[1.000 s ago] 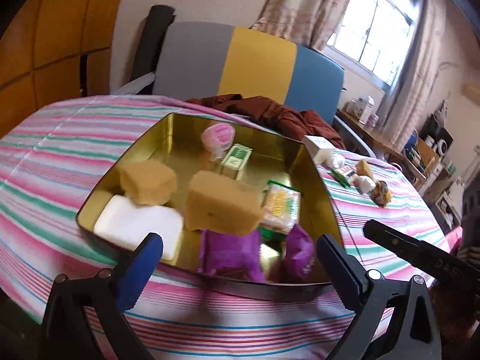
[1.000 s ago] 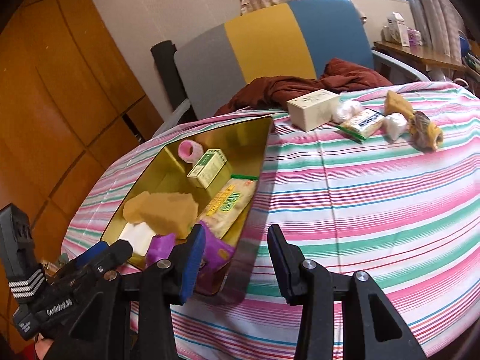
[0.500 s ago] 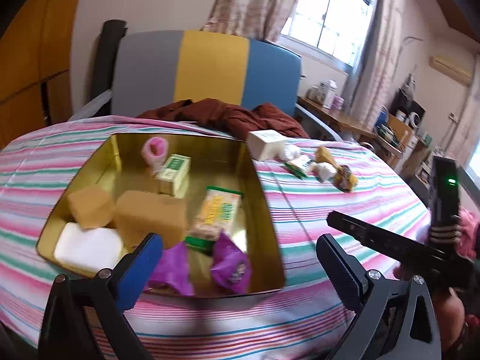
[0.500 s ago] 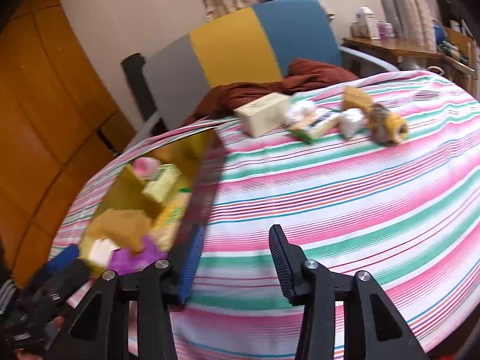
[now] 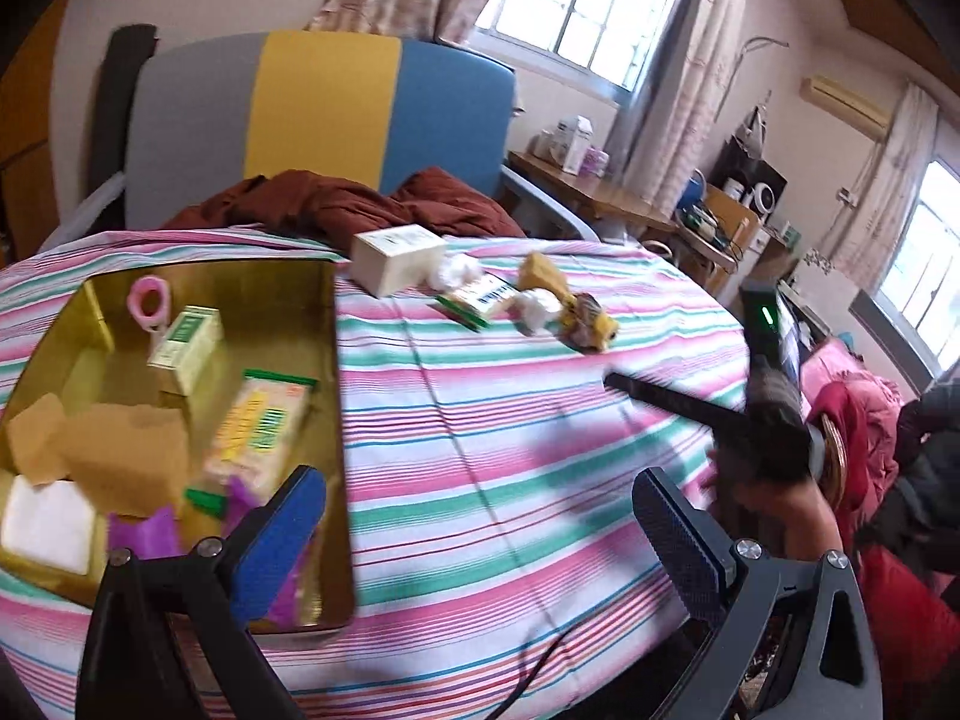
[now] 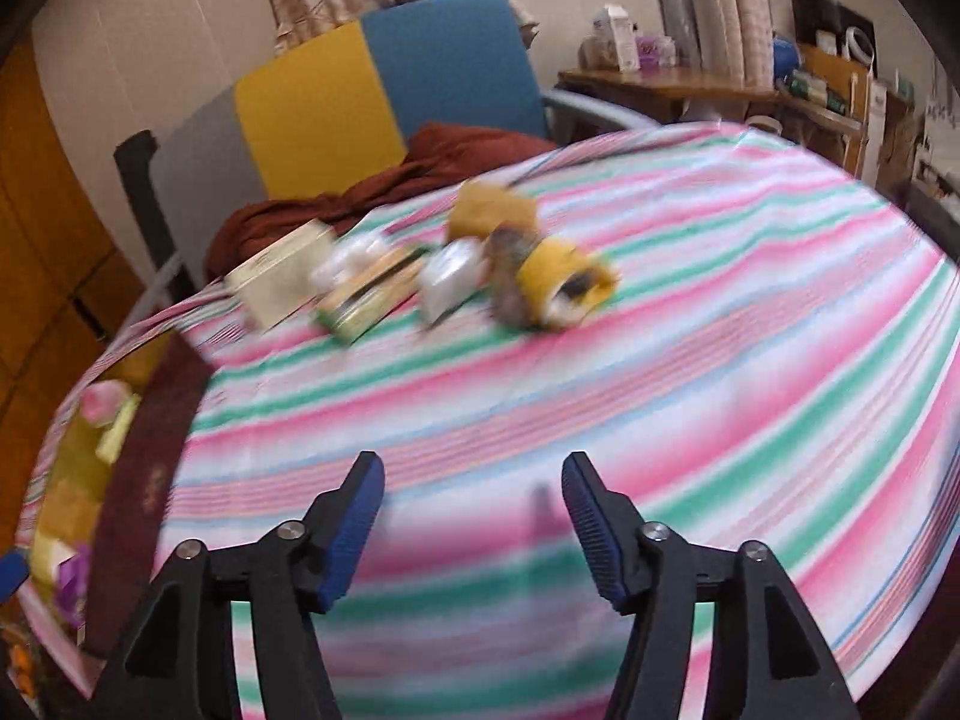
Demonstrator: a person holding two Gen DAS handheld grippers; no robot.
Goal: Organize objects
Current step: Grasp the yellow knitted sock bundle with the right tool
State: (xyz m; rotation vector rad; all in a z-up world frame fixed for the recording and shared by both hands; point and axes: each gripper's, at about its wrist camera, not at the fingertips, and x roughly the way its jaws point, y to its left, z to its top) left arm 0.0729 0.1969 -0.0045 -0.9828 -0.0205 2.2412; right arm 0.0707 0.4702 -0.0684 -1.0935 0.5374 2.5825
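A gold tin tray [image 5: 336, 396] on the striped tablecloth holds tan sponges, a white block, a green box, a yellow packet and purple wrappers. Farther back lie a cream box [image 5: 393, 258] [image 6: 282, 282], a green packet [image 5: 480, 297] [image 6: 372, 294], a white wad [image 5: 534, 309] [image 6: 450, 279], a tan sponge [image 6: 492, 210] and a yellow-wrapped bundle [image 5: 588, 324] [image 6: 552, 285]. My left gripper [image 5: 480, 510] is open and empty at the tray's near right corner. My right gripper [image 6: 474, 498] hovers over bare cloth short of the loose items, jaws opening with nothing between them.
A chair [image 5: 324, 114] with grey, yellow and blue panels stands behind the table, a brown cloth [image 5: 336, 204] draped at its seat. A cluttered wooden desk [image 6: 690, 90] and a red garment [image 5: 864, 420] lie to the right. The table edge curves close at right.
Both views have swung right, from the tray toward the loose items. The right gripper left the tray's edge, moved over bare cloth and its jaws widened. The left gripper stayed open.
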